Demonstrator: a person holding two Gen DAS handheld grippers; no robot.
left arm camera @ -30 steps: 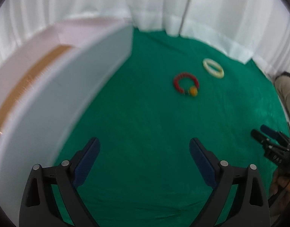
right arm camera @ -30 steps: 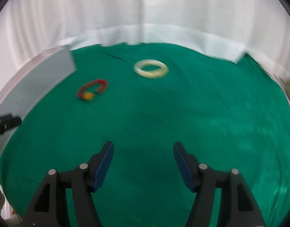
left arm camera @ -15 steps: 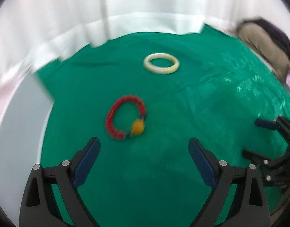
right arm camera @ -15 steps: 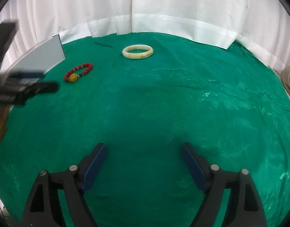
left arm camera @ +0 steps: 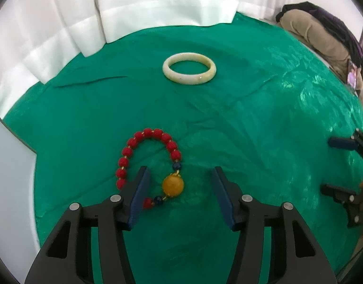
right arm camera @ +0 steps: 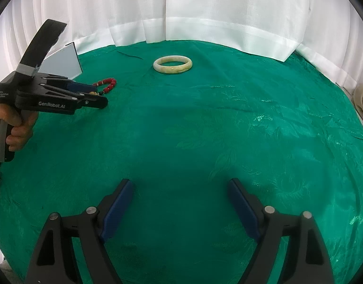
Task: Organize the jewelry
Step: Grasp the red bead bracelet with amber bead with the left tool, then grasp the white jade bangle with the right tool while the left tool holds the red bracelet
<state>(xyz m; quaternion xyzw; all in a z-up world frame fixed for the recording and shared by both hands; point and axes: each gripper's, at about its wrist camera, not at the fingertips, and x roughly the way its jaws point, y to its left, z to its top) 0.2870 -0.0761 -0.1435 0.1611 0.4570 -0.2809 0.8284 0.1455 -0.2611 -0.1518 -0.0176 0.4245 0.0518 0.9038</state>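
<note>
A red bead bracelet (left arm camera: 147,156) with a large amber bead (left arm camera: 173,185) lies on the green cloth (left arm camera: 252,142). My left gripper (left arm camera: 180,177) is open just above it, its left finger (left arm camera: 140,189) over the bracelet's near side and the amber bead between the fingers. A pale jade bangle (left arm camera: 189,71) lies farther back. In the right wrist view the left gripper (right arm camera: 96,100) hovers at the bracelet (right arm camera: 108,85), with the bangle (right arm camera: 172,64) behind. My right gripper (right arm camera: 180,194) is open and empty over bare cloth near the front.
A white box (left arm camera: 11,177) stands at the left edge; its lid (right arm camera: 63,61) shows in the right wrist view. White curtains (right arm camera: 181,11) ring the table's back. A person's clothing (left arm camera: 323,33) lies at the far right.
My left gripper has swung from the white box towards the bracelet and come down close over it, narrowing its opening. My right gripper has drawn back and opened wider.
</note>
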